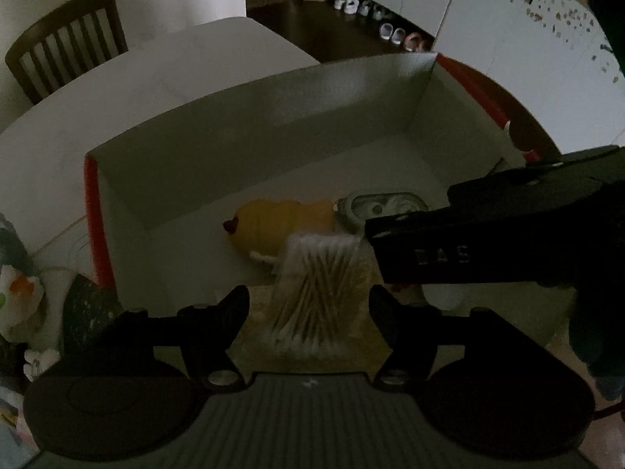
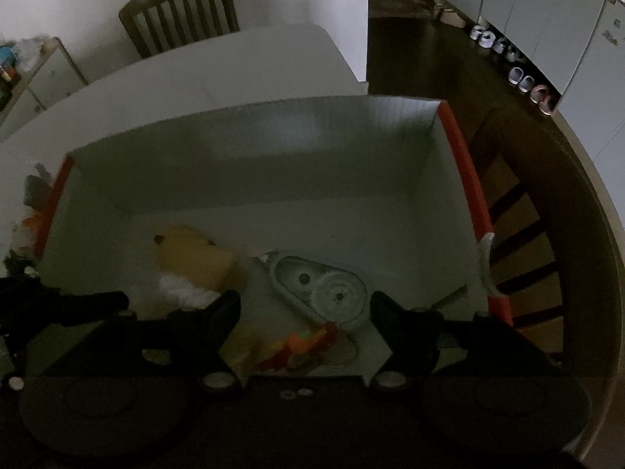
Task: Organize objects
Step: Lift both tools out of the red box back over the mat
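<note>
A white box with red edges (image 1: 218,125) (image 2: 250,136) stands on the table. In it lie a yellow plush toy (image 1: 281,222) (image 2: 195,262) and a grey correction-tape dispenser (image 1: 384,205) (image 2: 320,285). My left gripper (image 1: 308,305) is open above the box's near side, and a clear pack of cotton swabs (image 1: 320,293) sits between its fingers, apparently loose. My right gripper (image 2: 304,312) is open over the box, above a small orange and red object (image 2: 300,348). The right gripper's body (image 1: 488,234) shows at the right of the left wrist view.
A white table (image 1: 164,62) extends behind the box, with a wooden chair (image 1: 66,39) at its far end. Another dark chair (image 2: 527,234) stands right of the box. Flowers and small items (image 1: 19,293) lie left of the box. Shoes (image 2: 519,74) line the floor.
</note>
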Demonstrator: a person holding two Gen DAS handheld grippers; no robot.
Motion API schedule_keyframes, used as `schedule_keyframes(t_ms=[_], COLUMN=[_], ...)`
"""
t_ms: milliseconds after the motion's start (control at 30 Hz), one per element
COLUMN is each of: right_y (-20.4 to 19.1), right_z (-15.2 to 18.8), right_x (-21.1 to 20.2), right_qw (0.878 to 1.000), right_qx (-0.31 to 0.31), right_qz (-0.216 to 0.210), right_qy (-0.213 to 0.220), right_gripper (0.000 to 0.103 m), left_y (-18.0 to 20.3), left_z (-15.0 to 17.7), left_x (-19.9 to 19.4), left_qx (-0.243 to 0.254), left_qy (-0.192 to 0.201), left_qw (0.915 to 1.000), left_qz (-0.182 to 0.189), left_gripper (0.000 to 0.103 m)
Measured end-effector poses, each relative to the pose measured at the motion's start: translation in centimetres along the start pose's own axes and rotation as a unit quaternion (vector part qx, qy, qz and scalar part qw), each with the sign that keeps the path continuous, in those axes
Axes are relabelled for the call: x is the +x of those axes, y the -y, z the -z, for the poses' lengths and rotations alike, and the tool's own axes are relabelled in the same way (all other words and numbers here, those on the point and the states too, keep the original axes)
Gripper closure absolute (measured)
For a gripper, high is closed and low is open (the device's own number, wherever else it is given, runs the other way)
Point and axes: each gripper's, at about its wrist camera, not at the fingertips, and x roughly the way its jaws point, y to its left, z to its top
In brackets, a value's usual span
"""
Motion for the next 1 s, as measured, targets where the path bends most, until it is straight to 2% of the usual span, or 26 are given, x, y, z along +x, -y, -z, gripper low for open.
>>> schedule_keyframes(t_ms=[100,200,533,567,600,733,1000], right_y=[0.1,0.1,-1.2,-1.5,-1.9,-3.3,-6.6], right_z=[0.2,0.5,1.6,1.9,2.1,2.8,4.5], right_x=[-1.2,-2.6,-7.4,-7.7,-8.2,-9.3,-10.8], right_qw=[1.0,1.0,0.997,0.997,0.997,0.996,0.994], right_qx=[-0.001,0.013,0.029,0.027,0.024,0.032,0.028], right_qz=[-0.006,-0.014,-0.025,-0.025,-0.022,-0.025,-0.018], right_qy=[0.012,0.019,0.063,0.067,0.072,0.079,0.099], right_gripper=[0.029,0.029,0.029,0.029,0.029,0.029,0.029], left_y=[-0.6,-0.8,-1.8,-1.5,-1.7,-3.3,-6.8], left_z=[0.6,1.2,3.7,2.3,2.3,2.8,4.8], left_x=[-1.1,-2.5,-7.5,-6.7,-6.9,-8.5,-11.1], left_qx=[-0.005,-0.005,-0.005,-0.005,-0.007,-0.023,-0.042], left_qy=[0.01,0.028,0.077,0.08,0.083,0.092,0.101], left_qw=[0.9999,0.9996,0.9961,0.9957,0.9953,0.9933,0.9916], left_qz=[0.012,0.006,0.043,0.046,0.048,0.066,0.069], left_gripper=[0.036,0.036,0.036,0.036,0.036,0.036,0.036])
